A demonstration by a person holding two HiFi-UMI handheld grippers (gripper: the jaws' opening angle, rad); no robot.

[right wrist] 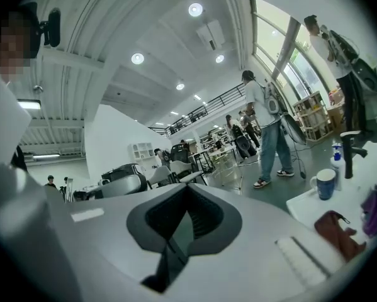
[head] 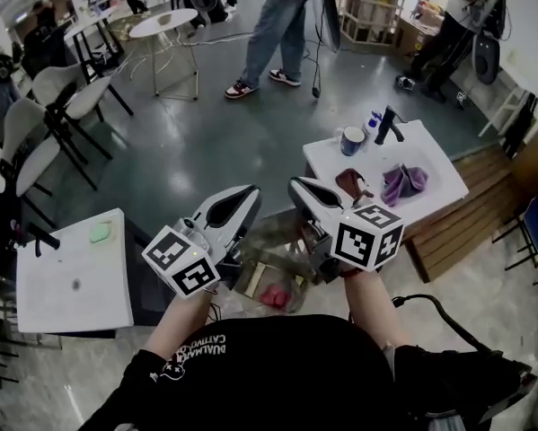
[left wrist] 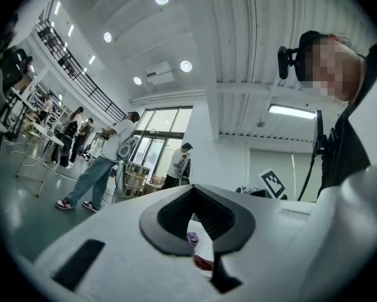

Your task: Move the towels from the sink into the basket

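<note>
While in sink, purple towel bunched.

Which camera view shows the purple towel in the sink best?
The head view: the whole purple towel lies in the sink, unobstructed. The right gripper view cuts it off at the picture's edge; the left gripper view shows only a tiny purple speck.

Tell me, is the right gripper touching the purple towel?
Apart. Head view shows the right gripper well short of the purple towel in the sink.
</note>
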